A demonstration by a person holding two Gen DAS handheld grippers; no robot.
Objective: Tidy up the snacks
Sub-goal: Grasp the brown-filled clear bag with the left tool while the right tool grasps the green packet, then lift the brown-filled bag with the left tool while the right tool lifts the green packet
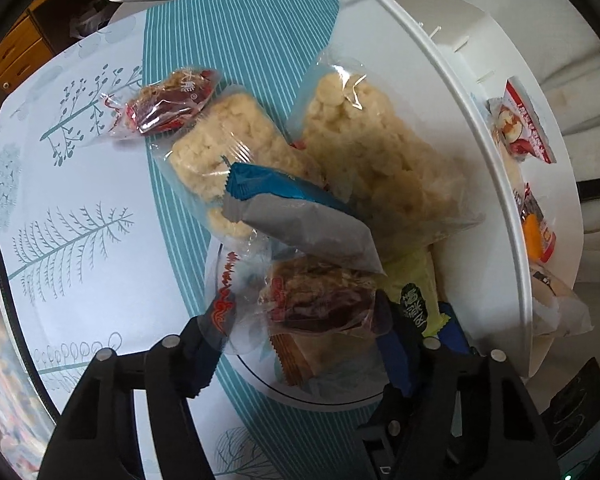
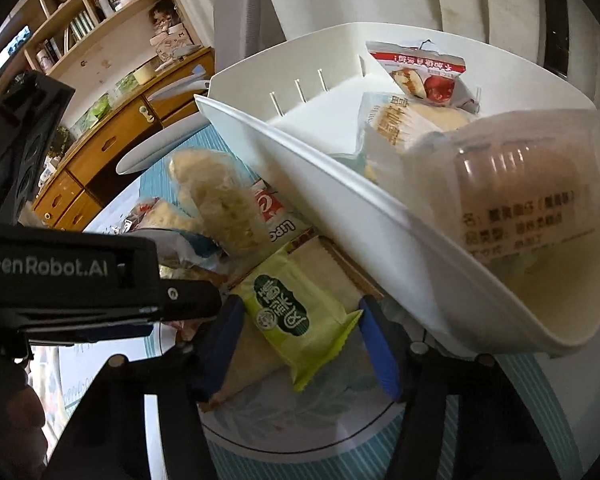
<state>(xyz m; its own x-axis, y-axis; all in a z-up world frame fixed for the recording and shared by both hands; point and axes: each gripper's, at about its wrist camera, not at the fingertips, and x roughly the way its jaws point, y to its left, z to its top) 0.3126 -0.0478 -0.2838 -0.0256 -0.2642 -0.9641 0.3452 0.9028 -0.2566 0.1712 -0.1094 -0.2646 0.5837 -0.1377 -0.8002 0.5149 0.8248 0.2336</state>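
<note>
Low in the left wrist view: left gripper (image 1: 302, 322) closed around a clear packet with dark red fruit (image 1: 320, 304), both fingers touching the wrap. Packet on top of a snack pile on a round plate (image 1: 260, 384). Above it, a grey and blue packet (image 1: 300, 220) and two pale puffed rice packets (image 1: 228, 160). At upper left, another red packet (image 1: 168, 104) on the tree-print tablecloth (image 1: 80, 200).

Low in the right wrist view: right gripper (image 2: 296, 334) around a green packet (image 2: 296, 312), right finger at its crimped edge; cannot tell if pinched tight. At upper right, a white bin (image 2: 340, 216) with more snacks inside.
</note>
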